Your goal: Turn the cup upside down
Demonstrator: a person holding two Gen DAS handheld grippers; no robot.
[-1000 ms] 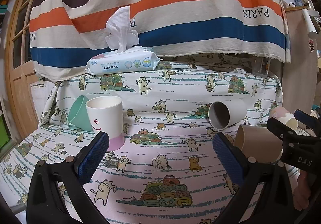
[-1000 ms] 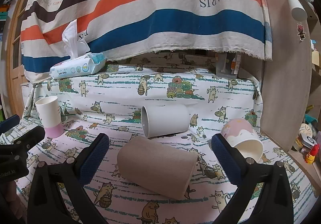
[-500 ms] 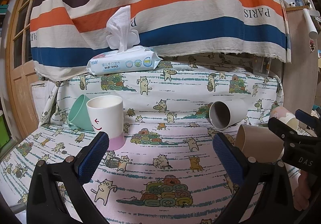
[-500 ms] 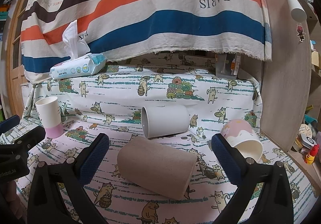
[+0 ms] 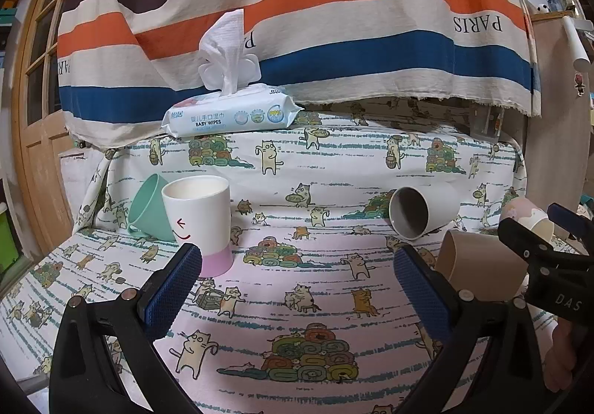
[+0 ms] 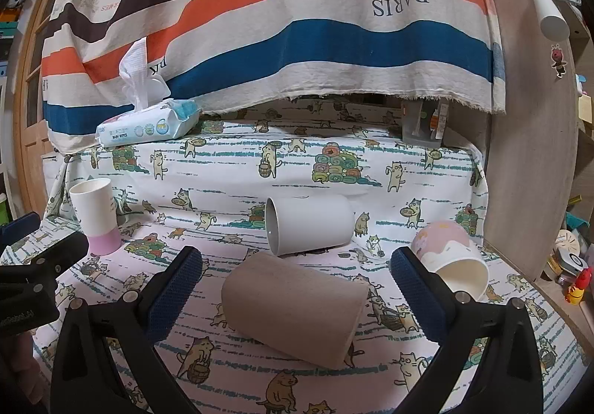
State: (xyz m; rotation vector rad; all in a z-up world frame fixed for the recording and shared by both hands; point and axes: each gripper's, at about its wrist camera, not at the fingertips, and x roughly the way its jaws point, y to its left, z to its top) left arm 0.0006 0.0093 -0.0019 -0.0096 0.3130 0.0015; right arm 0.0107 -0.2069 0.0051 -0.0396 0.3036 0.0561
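A white cup with a pink base (image 5: pixel 200 221) stands upright at the left; it also shows in the right wrist view (image 6: pixel 97 215). A mint cup (image 5: pixel 150 208) lies tilted behind it. A grey-white cup (image 5: pixel 419 211) (image 6: pixel 308 224) lies on its side. A brown cup (image 6: pixel 293 310) (image 5: pixel 479 265) lies on its side between my right gripper's fingers. A pink-and-cream cup (image 6: pixel 451 258) lies tipped at the right. My left gripper (image 5: pixel 297 287) is open and empty, just right of the white cup. My right gripper (image 6: pixel 297 287) is open around the brown cup.
A pack of baby wipes (image 5: pixel 230 117) sits on the raised ledge at the back. A striped cloth (image 5: pixel 297 24) hangs behind. A wooden panel (image 6: pixel 534 161) stands at the right, a wooden door (image 5: pixel 33 154) at the left. A cat-print cloth (image 5: pixel 297 302) covers the surface.
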